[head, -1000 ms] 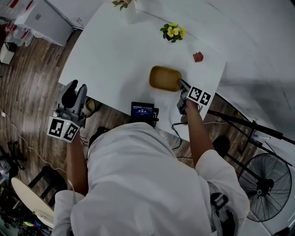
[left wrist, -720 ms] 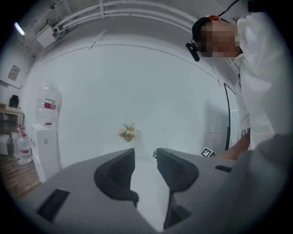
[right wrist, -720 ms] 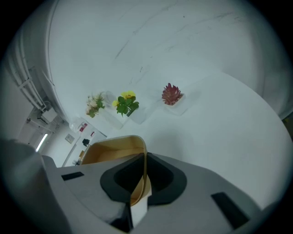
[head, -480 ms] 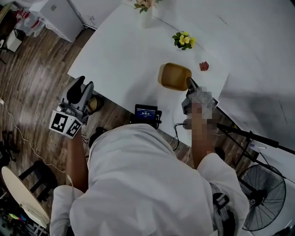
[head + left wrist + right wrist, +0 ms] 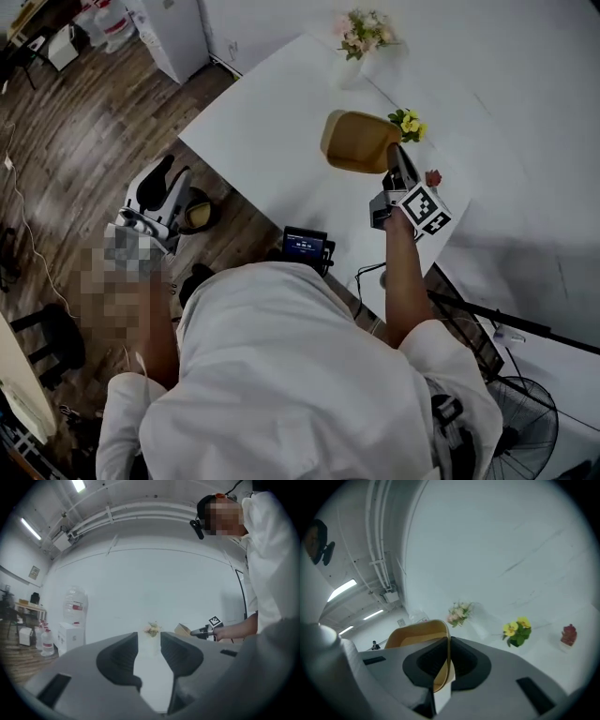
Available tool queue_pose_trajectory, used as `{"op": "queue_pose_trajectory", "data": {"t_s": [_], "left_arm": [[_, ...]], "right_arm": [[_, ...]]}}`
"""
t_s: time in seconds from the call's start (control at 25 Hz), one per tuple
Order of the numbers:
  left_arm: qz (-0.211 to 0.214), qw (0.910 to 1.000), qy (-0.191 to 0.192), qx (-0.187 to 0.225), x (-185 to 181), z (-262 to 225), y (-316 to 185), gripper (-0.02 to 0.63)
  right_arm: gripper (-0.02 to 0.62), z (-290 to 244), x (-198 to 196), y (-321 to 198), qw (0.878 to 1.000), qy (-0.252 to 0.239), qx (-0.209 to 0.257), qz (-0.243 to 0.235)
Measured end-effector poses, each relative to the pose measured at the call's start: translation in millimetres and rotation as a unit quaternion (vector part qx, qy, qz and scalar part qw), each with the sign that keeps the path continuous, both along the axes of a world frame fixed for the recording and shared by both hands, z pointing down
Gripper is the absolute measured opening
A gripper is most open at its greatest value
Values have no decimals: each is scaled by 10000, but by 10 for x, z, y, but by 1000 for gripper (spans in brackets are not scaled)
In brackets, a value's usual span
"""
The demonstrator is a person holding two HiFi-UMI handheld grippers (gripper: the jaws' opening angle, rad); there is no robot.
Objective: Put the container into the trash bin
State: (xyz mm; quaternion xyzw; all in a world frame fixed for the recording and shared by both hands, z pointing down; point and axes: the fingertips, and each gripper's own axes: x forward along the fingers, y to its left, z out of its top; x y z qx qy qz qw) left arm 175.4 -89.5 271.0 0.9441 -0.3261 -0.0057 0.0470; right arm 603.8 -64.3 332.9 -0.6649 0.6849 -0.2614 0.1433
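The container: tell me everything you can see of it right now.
The container is a tan, shallow, rounded-rectangular tub with a thin wall. It looks like paper pulp and appears empty. The right tongs are shut on its near wall, one pad inside and one outside. It hangs tilted in the air over the white table, its inside showing to the head view, close to the yellow flowers. Nothing else touches it.

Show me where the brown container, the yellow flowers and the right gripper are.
container (image 5: pixel 356 141): head view, middle of its body.
yellow flowers (image 5: pixel 410 123): head view, the petals.
right gripper (image 5: pixel 447 644): right gripper view, between the fingers clamping the container's rim.
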Motion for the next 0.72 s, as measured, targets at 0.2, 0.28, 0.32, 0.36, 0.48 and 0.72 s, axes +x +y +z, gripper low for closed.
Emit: {"op": "queue_pose_trajectory", "data": {"t_s": [0.2,0.28,0.32,0.36,0.48,0.72], "left_arm": [[-551,9983,112,152,-704,-116,71,155],[-797,9965,146,222,-1021,-151,88,155],[-915,9954,161,245,-1179,-156,98,153],[-1028,9942,174,259,-1330,-149,110,153],[-1352,9903,185,276,-1755,-82,172,153],[-2011,9791,9,309,-2664,-48,378,153]], "right_arm": [[41,-493,-818,-404,9971,-18,545,-535],[41,-628,-1212,-546,9945,11,694,-787],[41,-678,-1404,-613,9931,37,750,-903],[41,-709,-1584,-678,9917,75,789,-1009],[41,-707,-2103,-864,9873,184,846,-1335],[41,-753,-3274,-1115,9749,146,891,-2035]]}}
